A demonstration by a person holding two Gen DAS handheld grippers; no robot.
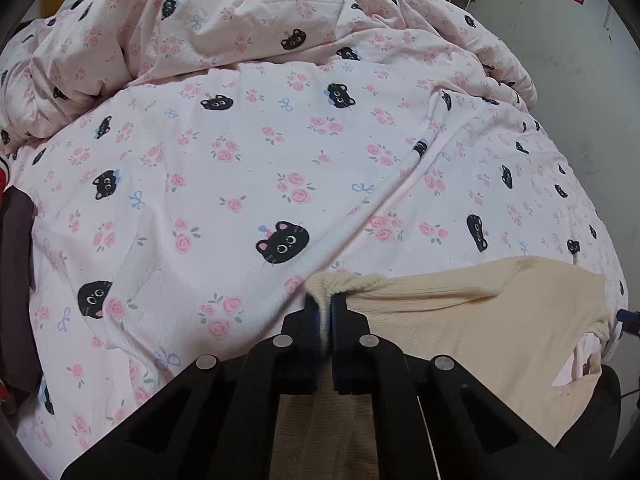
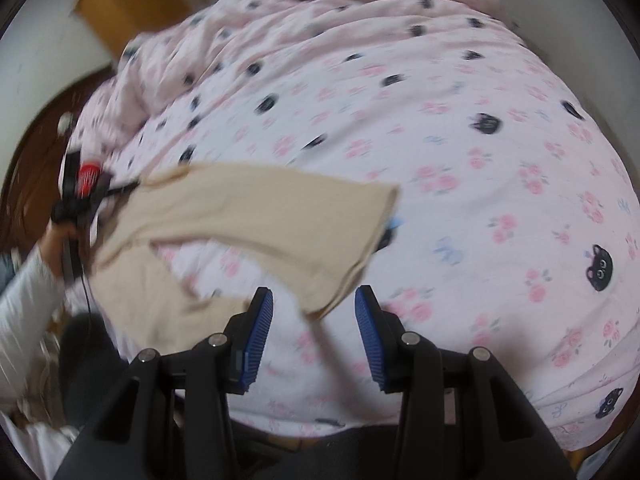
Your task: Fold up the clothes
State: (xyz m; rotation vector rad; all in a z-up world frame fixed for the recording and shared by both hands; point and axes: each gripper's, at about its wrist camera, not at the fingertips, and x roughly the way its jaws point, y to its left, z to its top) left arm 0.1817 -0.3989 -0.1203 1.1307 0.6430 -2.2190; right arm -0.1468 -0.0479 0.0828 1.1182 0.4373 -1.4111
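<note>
From the left wrist, the left tool [image 1: 325,308] is clamped on a ribbed edge of the cream knit sweater [image 1: 472,312], which lies on the cat-print duvet [image 1: 240,152] at the near side of the bed.

From the right wrist, the right tool [image 2: 314,312] stands open and empty, its blue pads [image 2: 366,312] either side of the sweater's sleeve cuff [image 2: 360,256]. The knit looks soft, light and floppy; ribbed hems and cuffs should give the firmest hold.

Cream knit sweater [image 1: 480,300] lying on pale pink duvet [image 1: 240,160] w/ black cat faces, pink roses, blue bows; right gripper [image 2: 314,308] showing blue pads [image 2: 256,340].
</note>
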